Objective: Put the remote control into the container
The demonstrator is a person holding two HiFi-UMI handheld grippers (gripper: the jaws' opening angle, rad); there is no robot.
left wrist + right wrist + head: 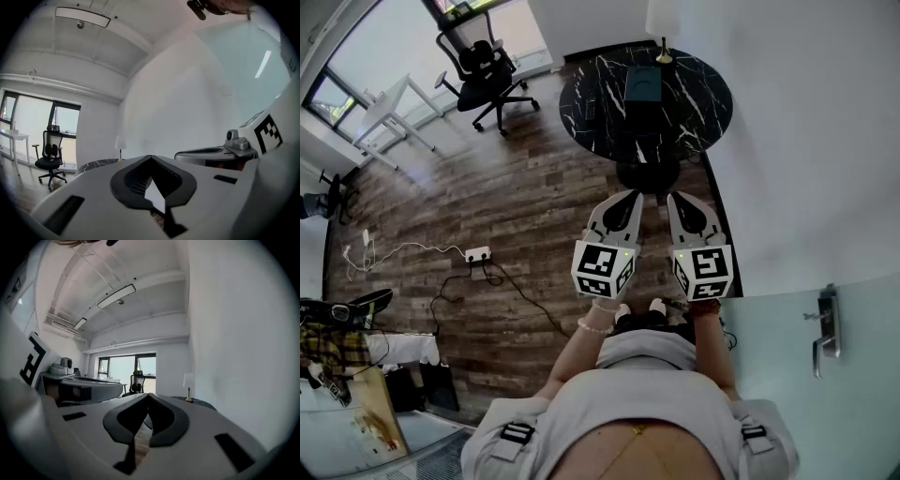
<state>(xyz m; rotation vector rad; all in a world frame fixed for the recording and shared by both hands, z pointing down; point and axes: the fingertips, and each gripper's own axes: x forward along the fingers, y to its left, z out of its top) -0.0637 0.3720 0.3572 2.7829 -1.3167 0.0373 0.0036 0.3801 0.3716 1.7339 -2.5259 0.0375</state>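
Remote control: too small to pick out from here (presumably on the round black table (698, 108) well ahead, where the dark container (643, 82) stands). Left gripper (627, 196) and right gripper (675, 197) are held near the waist, jaws pressed together, both empty. Risk: arriving with unopened jaws could knock the remote off the table's edge.

No words, numbers or brand names are showing legibly anywhere. Only black-and-white square markers are showing, as patterns rather than letters. They are sitting on the left cube (604, 267) of the left gripper (628, 199) and the right cube (703, 270) of the right gripper (677, 199).
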